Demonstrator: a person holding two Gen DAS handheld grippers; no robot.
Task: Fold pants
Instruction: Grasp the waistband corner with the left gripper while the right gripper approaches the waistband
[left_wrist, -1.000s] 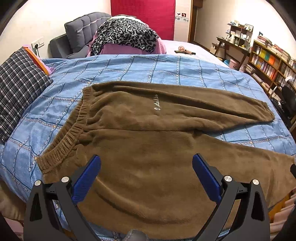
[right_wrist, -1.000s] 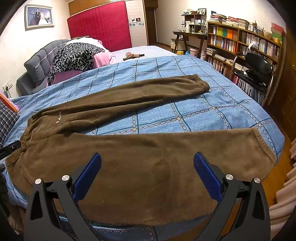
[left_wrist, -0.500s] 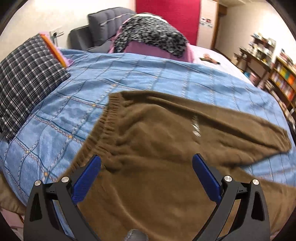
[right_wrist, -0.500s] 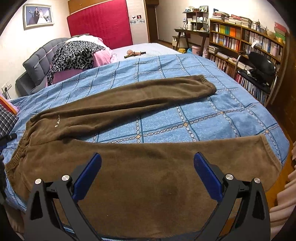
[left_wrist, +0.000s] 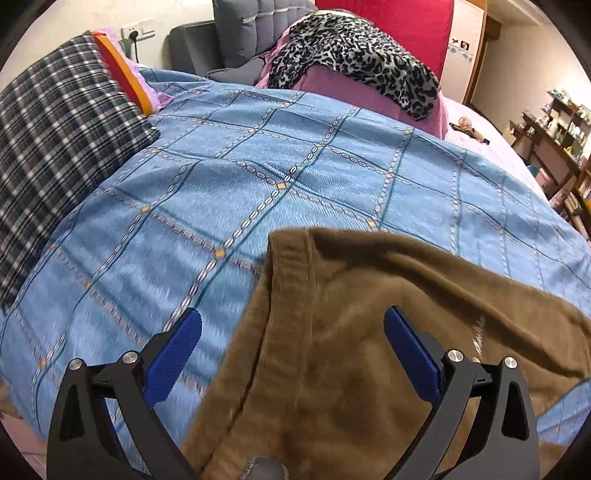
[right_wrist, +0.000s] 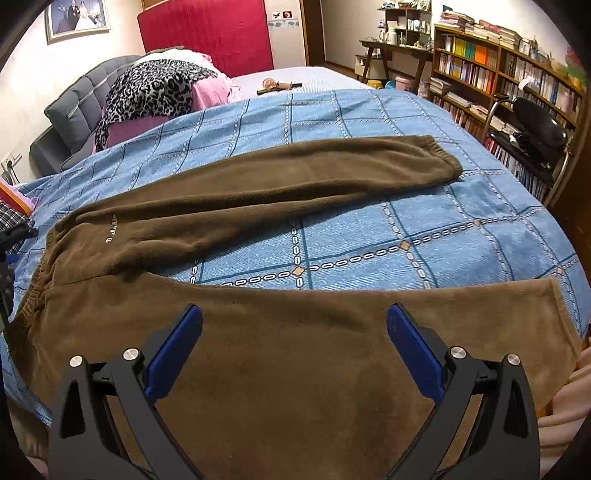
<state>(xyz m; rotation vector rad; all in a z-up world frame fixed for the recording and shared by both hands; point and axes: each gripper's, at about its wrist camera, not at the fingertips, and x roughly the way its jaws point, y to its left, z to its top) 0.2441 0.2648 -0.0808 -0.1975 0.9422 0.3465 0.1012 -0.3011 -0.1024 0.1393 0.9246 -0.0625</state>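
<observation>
Flat across a blue checked bedspread (right_wrist: 424, 221): brown fleece pants (right_wrist: 258, 192), waistband (left_wrist: 280, 288) to the left, legs running right. Far leg stretched toward the bookshelf (right_wrist: 498, 74) side, cuff (right_wrist: 443, 158) gathered and lying on the spread; near leg along the bed's front edge, hem (right_wrist: 557, 306) close to the right corner. Blue cloth showing in a wedge between the two legs. Small pale lettering (right_wrist: 112, 230) near the hip.

Left gripper (left_wrist: 293, 354) spread wide, nothing between its blue pads (left_wrist: 173, 354), hanging above the waistband end; left pad over bare bedspread, right pad over brown fleece. Whether touching the cloth, cannot tell. Ribbed waistband edge running up between the fingers, blurred.

Right gripper (right_wrist: 295, 354) likewise wide apart and empty, poised over the middle of the near leg, both pads (right_wrist: 413, 354) over fleece.

Beyond the waistband, a plaid pillow (left_wrist: 55, 147) at the left edge, with an orange-trimmed one behind it. Farther back, a leopard-print cloth (left_wrist: 351, 48) draped over pink bedding (left_wrist: 351, 88), against a grey tufted headboard (left_wrist: 236, 33) and a red panel (right_wrist: 207, 37). Black office chair (right_wrist: 532, 125) beside the bookshelf on the right.
</observation>
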